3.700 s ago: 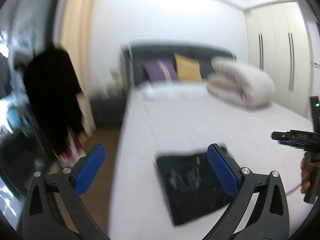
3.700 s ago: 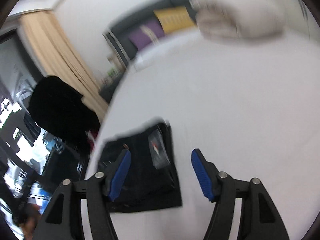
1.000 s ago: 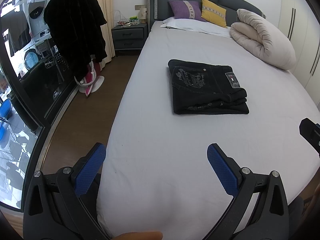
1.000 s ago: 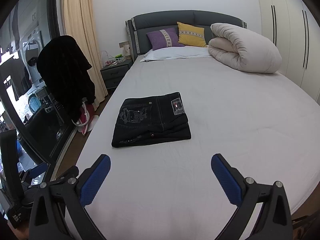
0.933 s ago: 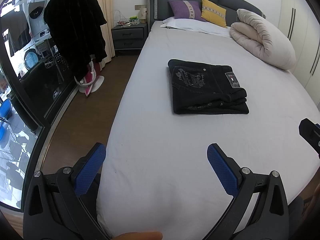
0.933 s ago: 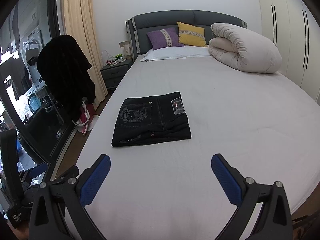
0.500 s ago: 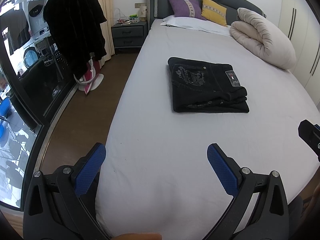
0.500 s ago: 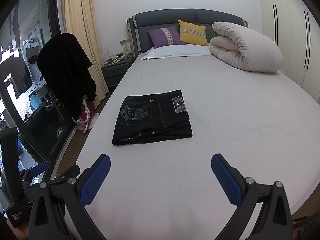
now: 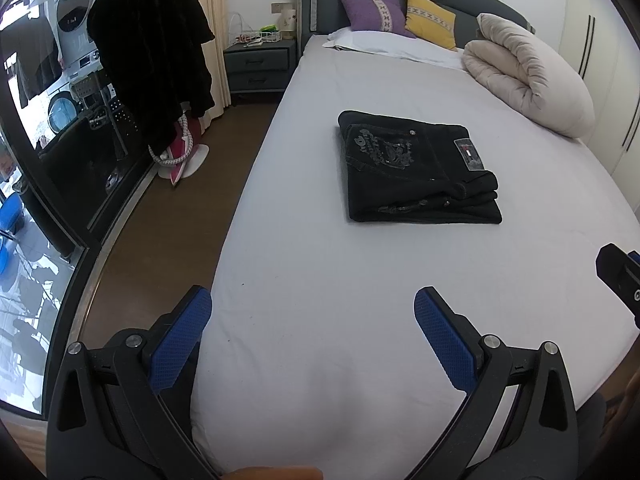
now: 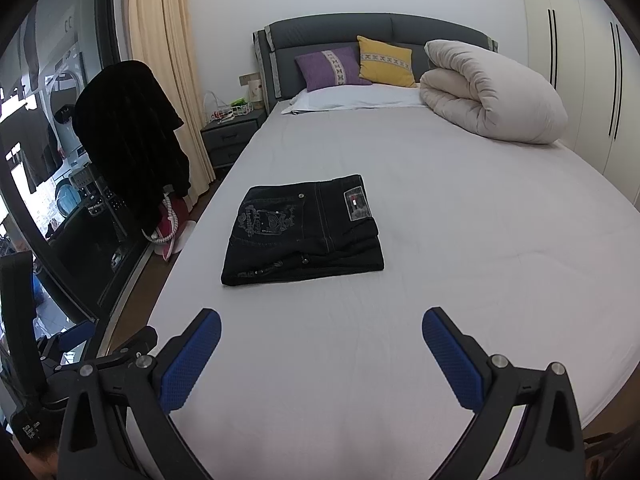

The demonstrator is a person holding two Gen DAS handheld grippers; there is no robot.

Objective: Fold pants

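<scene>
Black pants (image 10: 302, 229) with grey embroidery lie on my pale grey bed (image 10: 460, 240); purple pillow (image 10: 329, 67) and yellow pillow (image 10: 386, 61) behind; my tongs' pads (image 10: 191, 364) blue.

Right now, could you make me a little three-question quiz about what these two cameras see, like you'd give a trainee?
1. True or false: the black pants lie folded into a compact stack on the bed.
2. Which cushion leans nearer the rolled duvet? A) purple cushion B) yellow cushion
3. Fill in: the left gripper and the right gripper both have their jaws ____ and hold nothing.

Key
1. True; they lie as a neat rectangle with the label patch facing up.
2. B; the yellow one sits on the duvet's side.
3. Open; the blue pads stand wide apart, short of the pants.
</scene>
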